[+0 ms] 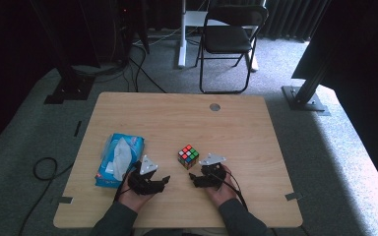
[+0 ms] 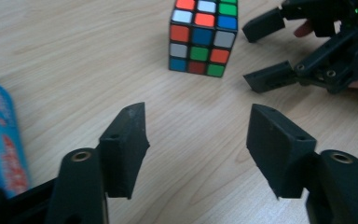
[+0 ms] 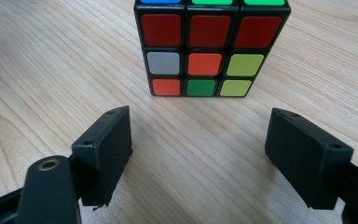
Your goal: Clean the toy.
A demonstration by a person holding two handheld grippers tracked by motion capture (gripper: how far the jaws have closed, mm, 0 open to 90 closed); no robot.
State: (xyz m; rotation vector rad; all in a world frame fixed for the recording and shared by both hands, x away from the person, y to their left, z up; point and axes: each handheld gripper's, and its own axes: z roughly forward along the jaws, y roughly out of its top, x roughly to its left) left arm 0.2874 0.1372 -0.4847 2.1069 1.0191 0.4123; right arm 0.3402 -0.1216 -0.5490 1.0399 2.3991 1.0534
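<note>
Grey carpet is surrounding the pale wooden bench (image 1: 236, 123), and a black folding chair (image 1: 229, 37) is standing beyond its far edge. I am sitting at the near side, holding one gripper in each hand. A scrambled puzzle cube (image 1: 188, 156) is resting flat on the bench between my two hands and a little farther out, touched by neither. My left gripper (image 1: 163, 181) is hanging just above the wood, pointing toward the cube from the left; its jaws are standing apart with bare bench between them. In the left gripper view the cube (image 2: 203, 37) is lying ahead and slightly to the right, with my other gripper (image 2: 268, 51) just beside it. My right gripper (image 1: 193, 180) is sitting near the cube on the right, its jaws spread wide and holding nothing. In the right gripper view the cube (image 3: 205, 46) is standing straight ahead, just past the tips, showing a red top row. A blue tissue pack (image 1: 118, 160) is lying to the left of my left hand (image 1: 137, 194).
</note>
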